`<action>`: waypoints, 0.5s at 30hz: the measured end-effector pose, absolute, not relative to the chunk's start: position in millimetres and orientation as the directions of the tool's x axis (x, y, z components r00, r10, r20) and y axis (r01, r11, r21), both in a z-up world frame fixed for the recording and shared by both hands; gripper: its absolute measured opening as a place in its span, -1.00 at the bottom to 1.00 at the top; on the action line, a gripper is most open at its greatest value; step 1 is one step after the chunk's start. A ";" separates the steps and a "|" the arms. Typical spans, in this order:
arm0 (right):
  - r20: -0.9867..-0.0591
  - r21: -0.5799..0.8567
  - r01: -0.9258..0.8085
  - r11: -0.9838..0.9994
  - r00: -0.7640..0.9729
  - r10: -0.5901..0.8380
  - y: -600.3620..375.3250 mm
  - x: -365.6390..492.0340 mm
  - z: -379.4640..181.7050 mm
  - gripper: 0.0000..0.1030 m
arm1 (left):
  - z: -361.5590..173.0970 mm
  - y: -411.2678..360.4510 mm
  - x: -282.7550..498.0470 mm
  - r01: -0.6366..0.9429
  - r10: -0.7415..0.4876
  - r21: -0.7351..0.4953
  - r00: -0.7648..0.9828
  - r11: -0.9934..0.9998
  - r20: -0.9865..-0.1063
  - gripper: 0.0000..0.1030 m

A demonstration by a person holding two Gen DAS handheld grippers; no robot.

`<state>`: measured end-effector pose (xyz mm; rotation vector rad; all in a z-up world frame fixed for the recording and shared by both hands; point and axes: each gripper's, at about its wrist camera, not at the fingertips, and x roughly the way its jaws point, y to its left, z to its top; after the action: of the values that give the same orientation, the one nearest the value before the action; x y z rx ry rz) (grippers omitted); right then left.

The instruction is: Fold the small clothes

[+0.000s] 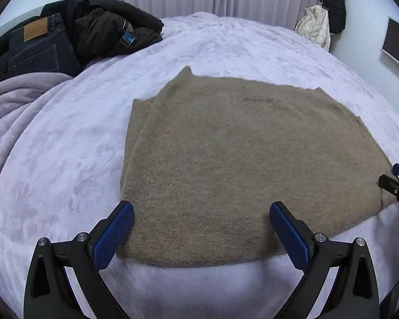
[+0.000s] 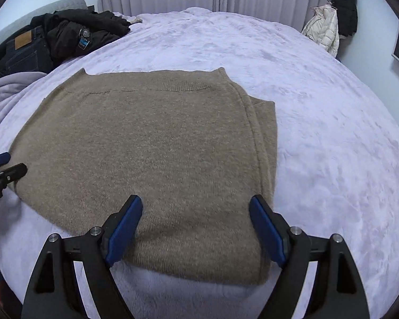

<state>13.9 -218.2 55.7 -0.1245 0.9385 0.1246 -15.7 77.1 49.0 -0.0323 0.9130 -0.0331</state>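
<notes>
A tan knitted sweater point(image 1: 239, 154) lies flat on the lilac bed cover, sleeves folded in, collar at the far edge; it also shows in the right wrist view point(image 2: 157, 154). My left gripper point(image 1: 200, 210) is open, its blue pads over the sweater's near left hem corner. My right gripper point(image 2: 195, 204) is open over the near right hem corner. The right gripper's tips show at the right edge of the left wrist view point(image 1: 397, 183). The left gripper's tips show at the left edge of the right wrist view point(image 2: 6, 167).
The bed cover point(image 1: 66, 146) spreads all round the sweater. Dark jeans point(image 1: 40, 47) and a black jacket point(image 1: 106, 26) are piled at the far left. A bunched lilac blanket point(image 1: 10, 106) lies left. Coats point(image 1: 324, 13) hang at the far right by the curtains.
</notes>
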 end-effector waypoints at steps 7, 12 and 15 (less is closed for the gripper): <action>-0.788 -0.055 -0.218 0.974 0.609 0.092 -182.3 4.3 54.8 0.66 | 38.0 57.3 3.7 0.003 -0.095 -0.114 0.574 0.994 -0.813 0.99; -0.816 -0.116 -0.241 0.963 0.576 0.046 -179.3 -7.5 27.5 0.69 | 13.8 54.9 -10.6 0.034 -0.038 -0.023 0.560 0.999 -0.828 1.00; -0.821 -0.052 -0.237 0.970 0.564 0.093 -194.5 -16.4 24.2 0.69 | 9.2 63.6 -20.9 0.044 -0.062 -0.046 0.560 0.998 -0.826 1.00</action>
<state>-16.4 -194.5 24.2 -0.1636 0.9532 0.1955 -20.9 63.6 9.2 -0.0207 0.9745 -0.0625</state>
